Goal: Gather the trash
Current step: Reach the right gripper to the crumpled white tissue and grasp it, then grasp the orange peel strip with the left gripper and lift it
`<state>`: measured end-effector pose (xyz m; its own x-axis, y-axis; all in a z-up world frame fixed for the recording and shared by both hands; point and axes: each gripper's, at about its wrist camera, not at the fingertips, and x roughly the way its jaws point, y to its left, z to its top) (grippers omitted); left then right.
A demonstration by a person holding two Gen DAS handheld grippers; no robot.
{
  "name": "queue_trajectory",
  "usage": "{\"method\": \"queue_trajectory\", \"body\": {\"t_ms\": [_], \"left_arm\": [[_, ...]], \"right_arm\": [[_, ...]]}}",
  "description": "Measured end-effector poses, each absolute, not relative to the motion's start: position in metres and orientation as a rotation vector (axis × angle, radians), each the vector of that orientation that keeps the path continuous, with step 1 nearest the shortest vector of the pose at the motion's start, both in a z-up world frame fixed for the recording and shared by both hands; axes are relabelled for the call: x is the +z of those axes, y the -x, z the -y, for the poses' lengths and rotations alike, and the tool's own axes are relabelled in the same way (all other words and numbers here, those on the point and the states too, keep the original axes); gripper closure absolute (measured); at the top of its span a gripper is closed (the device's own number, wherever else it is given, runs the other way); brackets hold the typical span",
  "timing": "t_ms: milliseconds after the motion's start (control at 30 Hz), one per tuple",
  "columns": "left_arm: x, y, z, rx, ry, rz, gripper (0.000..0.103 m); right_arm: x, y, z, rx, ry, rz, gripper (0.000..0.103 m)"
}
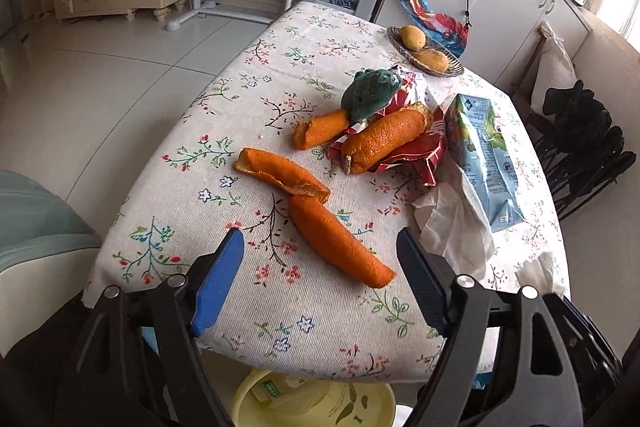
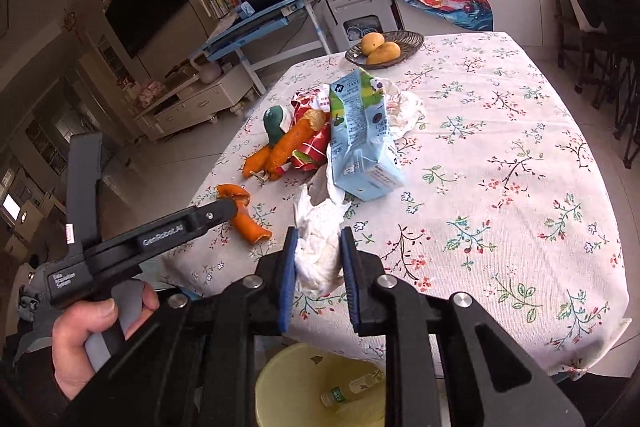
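Several orange peels lie on the flowered tablecloth (image 1: 240, 115). The nearest long peel (image 1: 332, 235) lies between the fingers of my left gripper (image 1: 320, 239), which is open and touches nothing. Farther off are a red snack wrapper (image 1: 416, 155) with a peel (image 1: 384, 139) on it, a green crumpled wrapper (image 1: 370, 91), a blue-green carton (image 1: 484, 155) and a white tissue (image 1: 456, 223). My right gripper (image 2: 320, 233) is shut on a crumpled white tissue (image 2: 320, 259) at the table's near edge, above a yellow bin (image 2: 288, 387). A hand (image 2: 92, 327) holds the left gripper (image 2: 232, 205) over a peel (image 2: 244, 215).
The yellow bin (image 1: 316, 403) stands on the floor under the table's near edge, with a plastic bottle (image 2: 352, 387) in it. A woven basket (image 1: 448, 69) with two mangoes sits at the table's far end. Dark chairs (image 1: 584, 155) stand to the right.
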<state>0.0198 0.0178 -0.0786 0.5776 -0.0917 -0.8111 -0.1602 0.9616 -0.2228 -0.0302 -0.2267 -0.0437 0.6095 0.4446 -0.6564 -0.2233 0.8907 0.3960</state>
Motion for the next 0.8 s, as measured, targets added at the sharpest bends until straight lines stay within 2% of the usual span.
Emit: {"method": "queue_trajectory", "body": {"t_ms": [200,267,300,367,667,800], "left_arm": [[-0.094,-0.033,-0.007,0.082,0.225,-0.994,0.055],[-0.093,-0.033,-0.005,0.049,0.208,-0.993,0.072],[-0.092,-0.031,-0.004,0.028,0.199,-0.992,0.075],[-0.090,-0.026,-0.003,-0.012,0.186,-0.983,0.088],[-0.058,0.028,-0.010,-0.098,0.155,-0.869,0.089],[-0.056,0.035,-0.014,-0.083,0.138,-0.873,0.089]], "right_arm": [[-0.048,0.025,0.235,0.382,-0.323,-0.833,0.081],[-0.049,0.025,0.241,0.381,-0.339,-0.833,0.081],[-0.050,0.025,0.242,0.381,-0.344,-0.833,0.081],[-0.048,0.026,0.243,0.382,-0.352,-0.826,0.081],[-0.037,0.038,0.240,0.400,-0.342,-0.774,0.081],[-0.036,0.040,0.240,0.400,-0.340,-0.765,0.080]]}}
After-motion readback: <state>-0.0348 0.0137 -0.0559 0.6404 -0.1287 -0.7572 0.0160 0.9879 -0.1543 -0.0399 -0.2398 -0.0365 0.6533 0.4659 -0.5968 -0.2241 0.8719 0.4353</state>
